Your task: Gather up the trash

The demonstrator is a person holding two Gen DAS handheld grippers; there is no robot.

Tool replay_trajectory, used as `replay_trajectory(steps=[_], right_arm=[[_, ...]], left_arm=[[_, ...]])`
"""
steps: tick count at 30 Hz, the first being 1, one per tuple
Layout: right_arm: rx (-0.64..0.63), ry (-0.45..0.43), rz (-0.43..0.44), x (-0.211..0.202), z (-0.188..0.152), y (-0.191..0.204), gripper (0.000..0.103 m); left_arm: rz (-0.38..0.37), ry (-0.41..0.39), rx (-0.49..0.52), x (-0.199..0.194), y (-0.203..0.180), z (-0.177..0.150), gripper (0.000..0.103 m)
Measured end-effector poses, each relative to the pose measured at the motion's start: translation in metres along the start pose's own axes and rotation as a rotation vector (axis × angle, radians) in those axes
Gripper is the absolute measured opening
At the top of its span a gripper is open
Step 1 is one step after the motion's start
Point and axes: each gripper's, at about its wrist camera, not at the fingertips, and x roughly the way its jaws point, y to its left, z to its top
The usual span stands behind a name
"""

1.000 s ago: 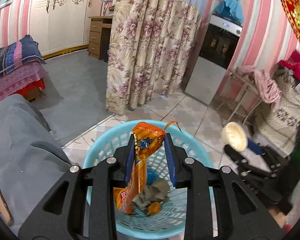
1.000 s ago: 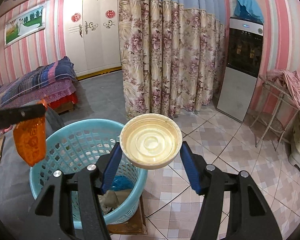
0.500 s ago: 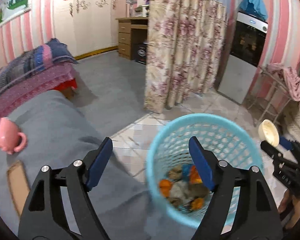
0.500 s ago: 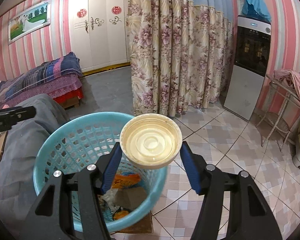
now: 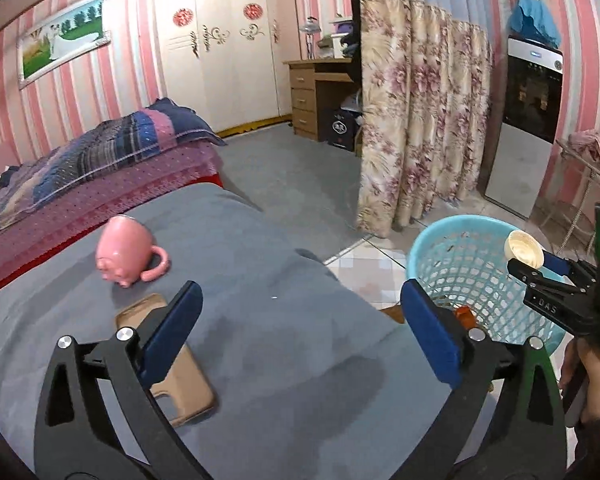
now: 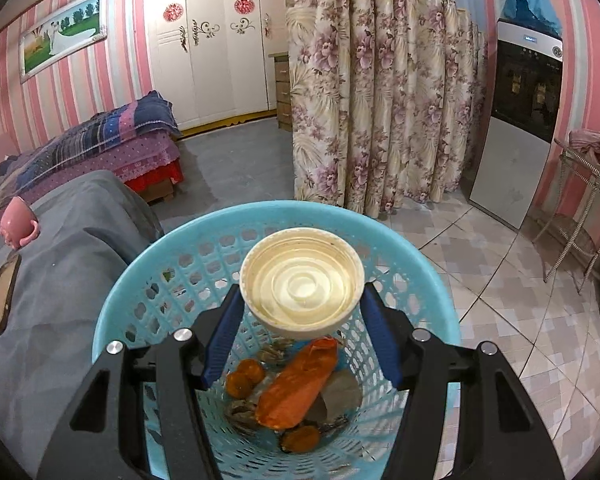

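My right gripper (image 6: 302, 312) is shut on a cream plastic lid (image 6: 302, 282) and holds it over the open top of the light blue mesh basket (image 6: 420, 264). Inside the basket lie an orange snack wrapper (image 6: 296, 388), orange peels (image 6: 244, 378) and grey scraps. My left gripper (image 5: 300, 320) is open and empty above the grey cloth-covered table (image 5: 260, 360), left of the basket (image 5: 460, 264). The left wrist view also shows the lid (image 5: 523, 249) in the right gripper (image 5: 540, 266) at the basket's rim.
A pink pig-shaped mug (image 5: 126, 252) and a tan phone case (image 5: 176, 364) lie on the grey cloth. A bed (image 5: 80, 176) stands at the left, a floral curtain (image 5: 420, 120) behind the basket, a water dispenser (image 5: 528, 128) and wire rack (image 6: 584, 216) at the right.
My left gripper let the orange wrapper drop into the basket, opened, and swung left over the grey cloth. My right gripper moved the lid from beside the basket to above it.
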Motion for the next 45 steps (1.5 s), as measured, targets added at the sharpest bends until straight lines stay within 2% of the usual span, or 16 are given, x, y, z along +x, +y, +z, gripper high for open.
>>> replay_trajectory(steps=[1, 2, 3, 4, 5, 7, 10, 12, 18, 25, 30, 34, 42, 45], right_arm=[[0.002, -0.003, -0.003, 0.000, 0.000, 0.002, 0.060], [0.006, -0.011, -0.011, -0.001, 0.001, 0.004, 0.068], [0.011, -0.020, -0.022, -0.003, 0.002, 0.007, 0.082], [0.014, -0.026, -0.030, -0.004, 0.002, 0.008, 0.087], [0.018, -0.035, -0.037, -0.006, 0.002, 0.010, 0.090], [0.023, -0.034, -0.039, -0.008, 0.004, 0.015, 0.090], [0.022, -0.027, -0.054, -0.011, 0.008, 0.025, 0.091], [0.016, -0.035, -0.059, -0.015, 0.008, 0.031, 0.099], [-0.015, -0.088, -0.088, -0.041, 0.008, 0.057, 0.099], [-0.021, -0.141, -0.033, -0.091, 0.004, 0.083, 0.099], [-0.023, -0.159, 0.010, -0.125, -0.006, 0.107, 0.099], [-0.029, -0.168, 0.069, -0.153, -0.013, 0.134, 0.099], [-0.111, -0.191, 0.166, -0.197, -0.062, 0.186, 0.099], [-0.130, -0.185, 0.191, -0.204, -0.076, 0.200, 0.099]], left_arm=[[0.003, 0.000, -0.002, -0.001, 0.004, 0.000, 0.096], [0.004, 0.000, -0.004, -0.001, 0.008, 0.002, 0.096], [0.001, -0.003, -0.008, -0.003, 0.010, 0.003, 0.096], [-0.009, -0.006, -0.014, -0.004, 0.014, 0.004, 0.096], [-0.020, -0.005, -0.022, -0.004, 0.018, 0.005, 0.097], [-0.038, 0.003, -0.030, -0.004, 0.024, 0.006, 0.097], [-0.018, 0.002, -0.022, -0.004, 0.028, 0.007, 0.097], [-0.019, 0.000, -0.032, -0.006, 0.032, 0.009, 0.097], [-0.007, -0.023, -0.055, -0.021, 0.050, 0.011, 0.097], [0.022, -0.031, -0.086, -0.057, 0.080, -0.010, 0.098], [0.071, -0.031, -0.166, -0.096, 0.114, -0.047, 0.098], [0.131, -0.053, -0.178, -0.128, 0.131, -0.070, 0.098], [0.240, -0.033, -0.264, -0.170, 0.157, -0.121, 0.098], [0.251, -0.041, -0.265, -0.181, 0.161, -0.132, 0.098]])
